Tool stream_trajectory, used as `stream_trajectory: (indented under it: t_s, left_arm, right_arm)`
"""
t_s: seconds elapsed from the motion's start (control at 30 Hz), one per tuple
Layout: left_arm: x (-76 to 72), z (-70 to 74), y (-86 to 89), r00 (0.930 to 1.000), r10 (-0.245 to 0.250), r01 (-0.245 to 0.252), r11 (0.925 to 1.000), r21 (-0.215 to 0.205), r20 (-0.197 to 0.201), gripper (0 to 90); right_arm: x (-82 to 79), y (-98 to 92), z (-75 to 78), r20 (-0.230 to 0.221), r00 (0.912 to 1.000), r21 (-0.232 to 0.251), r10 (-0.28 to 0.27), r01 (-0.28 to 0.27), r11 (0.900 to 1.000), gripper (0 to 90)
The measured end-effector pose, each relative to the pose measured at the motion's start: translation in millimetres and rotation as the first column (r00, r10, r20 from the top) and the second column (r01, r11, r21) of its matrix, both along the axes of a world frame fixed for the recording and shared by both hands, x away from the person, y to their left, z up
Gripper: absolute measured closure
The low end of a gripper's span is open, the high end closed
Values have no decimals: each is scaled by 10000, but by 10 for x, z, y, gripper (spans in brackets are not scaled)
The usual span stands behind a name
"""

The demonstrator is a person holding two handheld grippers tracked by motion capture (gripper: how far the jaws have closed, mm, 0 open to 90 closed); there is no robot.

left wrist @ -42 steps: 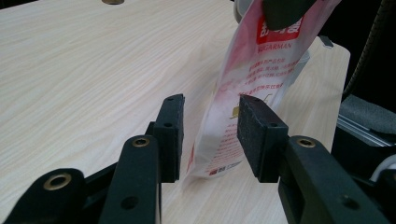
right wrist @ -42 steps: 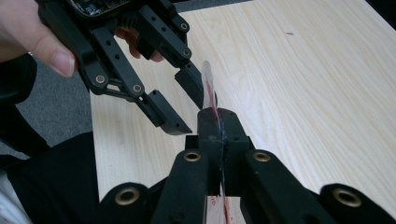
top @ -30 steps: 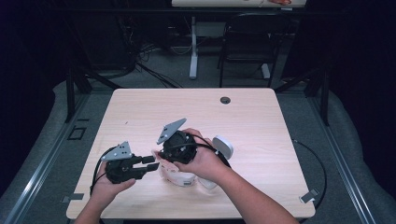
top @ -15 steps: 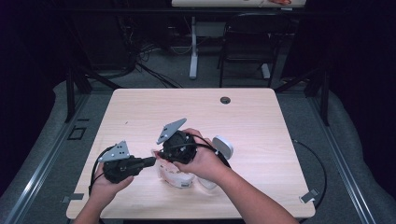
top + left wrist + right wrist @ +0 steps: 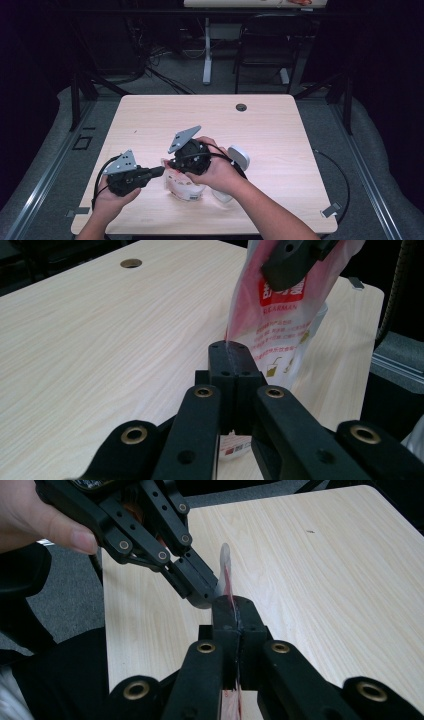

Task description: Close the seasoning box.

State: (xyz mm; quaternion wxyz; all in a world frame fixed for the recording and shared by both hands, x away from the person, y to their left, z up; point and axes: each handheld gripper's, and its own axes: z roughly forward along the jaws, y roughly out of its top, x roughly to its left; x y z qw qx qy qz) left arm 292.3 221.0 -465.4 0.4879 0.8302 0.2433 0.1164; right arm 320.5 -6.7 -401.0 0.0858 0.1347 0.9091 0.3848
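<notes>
The left gripper (image 5: 159,172) is clenched on the edge of a plastic pouch (image 5: 185,188), its black jaws pressed flat together with the thin film pinched between them; in the left gripper view (image 5: 229,371) the pouch (image 5: 280,325) rises just beyond the jaw tips, translucent with red print and a small cup drawing, tilted up and away from the bench (image 5: 100,330). Its jaws have just been closing, and the pouch edge lies between them. The right gripper (image 5: 172,165) is also clamped on the pouch, just beside the left one; in the right gripper view (image 5: 235,615) a narrow strip of the pouch (image 5: 226,575) stands edge-on out of the shut jaws, and the left gripper (image 5: 202,597) meets that strip from the upper left, touching it right at the tips. From above, the pouch hangs below and between both grippers, close over the bench (image 5: 280,135). A white object (image 5: 239,156) lies on the bench just behind the right hand (image 5: 217,172).
</notes>
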Motion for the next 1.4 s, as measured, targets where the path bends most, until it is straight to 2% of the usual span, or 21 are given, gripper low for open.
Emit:
stream_trajectory:
  t_s: [0.27, 0.53, 0.7, 0.8, 1.0, 1.07, 1.2, 1.27, 1.4]
  left_arm:
    - [-24, 34, -42, 10000, 10, -11, 9999, 146, 58, 900]
    - [-43, 62, -80, 9999, 8, -10, 9999, 142, 157, 900]
    - [-53, 61, -79, 9998, -48, 46, 10000, 69, 181, 900]
    - [-50, 60, -75, 9998, -111, 111, 9999, -6, 182, 900]
    - [-40, 49, -53, 9993, -354, 357, 9991, -230, 126, 900]
    - [-31, 40, -36, 9991, -426, 428, 9983, -406, 44, 839]
    - [-5, 12, -9, 9982, -582, 572, 9953, -776, -110, 663]
    - [9, -8, -4, 9979, -640, 631, 9954, -722, -109, 616]
    - [47, -83, -11, 9954, -825, 794, 9948, -631, -489, 547]
  right_arm:
    - [-3, -23, 4, -23, 10000, -46, 29, -29, 10000, 895]
    - [-34, -13, 63, 150, 9998, -630, 95, -86, 9980, 884]
    - [-21, -16, 68, 42, 9999, -648, 148, -145, 9978, 895]
    - [-21, -38, 67, -15, 9998, -503, 201, -201, 9985, 900]
    - [-41, -63, 71, 118, 9993, -479, 356, -350, 9982, 900]
    - [-51, -75, 69, 99, 9992, -438, 378, -373, 9983, 900]
    - [-77, -113, 71, 146, 9987, -382, 498, -492, 9981, 900]
    - [-85, -141, 77, 137, 9986, -268, 504, -500, 9984, 900]
    - [-90, -198, 113, 66, 9983, -20, 571, -571, 9984, 900]
